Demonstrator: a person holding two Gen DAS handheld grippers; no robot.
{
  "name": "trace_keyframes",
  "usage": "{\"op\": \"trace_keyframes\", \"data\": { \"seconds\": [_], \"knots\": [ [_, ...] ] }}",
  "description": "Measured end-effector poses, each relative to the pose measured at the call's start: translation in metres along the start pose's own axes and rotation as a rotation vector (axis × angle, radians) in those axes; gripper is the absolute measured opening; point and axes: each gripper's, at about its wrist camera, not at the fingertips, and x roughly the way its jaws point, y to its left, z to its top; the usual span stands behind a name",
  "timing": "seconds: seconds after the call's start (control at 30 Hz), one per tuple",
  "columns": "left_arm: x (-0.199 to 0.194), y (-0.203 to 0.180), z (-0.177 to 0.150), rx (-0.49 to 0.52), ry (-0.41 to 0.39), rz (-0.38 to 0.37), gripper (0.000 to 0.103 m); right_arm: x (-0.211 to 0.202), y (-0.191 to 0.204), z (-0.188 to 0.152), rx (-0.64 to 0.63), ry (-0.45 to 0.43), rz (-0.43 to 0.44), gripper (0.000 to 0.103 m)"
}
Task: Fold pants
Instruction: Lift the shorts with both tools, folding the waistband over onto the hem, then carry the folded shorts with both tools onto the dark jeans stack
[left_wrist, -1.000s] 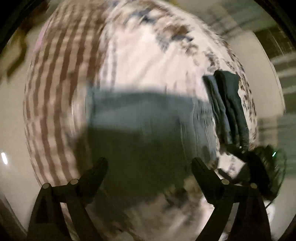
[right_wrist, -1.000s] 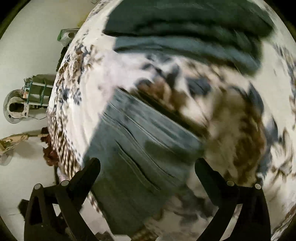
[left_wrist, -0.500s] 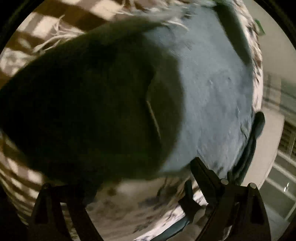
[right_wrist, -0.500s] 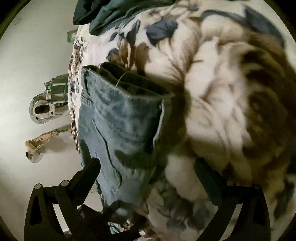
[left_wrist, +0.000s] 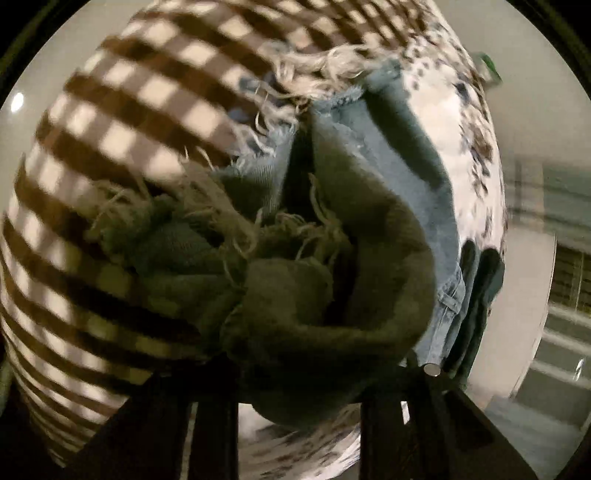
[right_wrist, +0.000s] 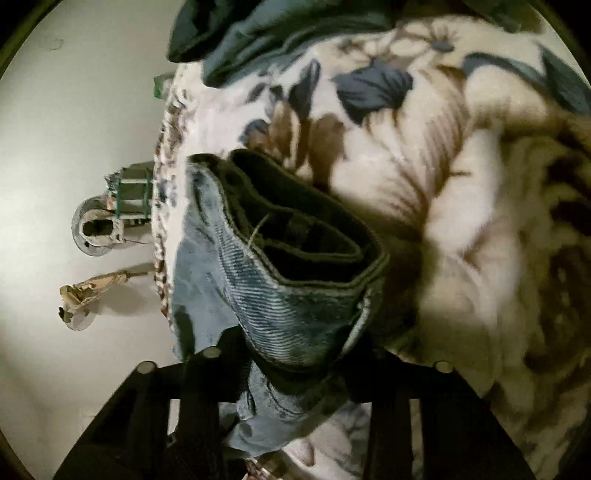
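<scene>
Both grippers have closed in since a second ago: my left gripper (left_wrist: 295, 384) pinches the jeans (left_wrist: 373, 229) at the frayed hems, right gripper (right_wrist: 295, 373) clamps the waistband over the floral blanket (right_wrist: 461, 177). Risk: bunched denim slipping out mid-lift, skewing the fold.

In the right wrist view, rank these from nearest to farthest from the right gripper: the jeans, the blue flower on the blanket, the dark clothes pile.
1. jeans: bunched between the right gripper fingers, waistband opening facing the camera.
2. blue flower: printed on the floral blanket, beyond the jeans, upper centre.
3. dark clothes pile: at the blanket's far edge, top of view.
</scene>
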Motion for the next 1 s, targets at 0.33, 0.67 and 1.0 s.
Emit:
{"op": "trace_keyframes", "data": {
  "seconds": [0.33, 0.67, 1.0],
  "knots": [
    [0.016, 0.041, 0.027, 0.083, 0.022, -0.100, 0.035, -0.009, -0.028, -0.038, 0.067, 0.031, 0.009, 0.060],
    [0.003, 0.001, 0.020, 0.112, -0.101, -0.081, 0.021, -0.009, -0.024, -0.041, 0.115, -0.067, 0.035, 0.042],
    [-0.080, -0.071, 0.032, 0.269, -0.077, -0.072, 0.021, -0.079, 0.060, -0.061, 0.139, -0.121, 0.025, 0.035]
  ]
}}
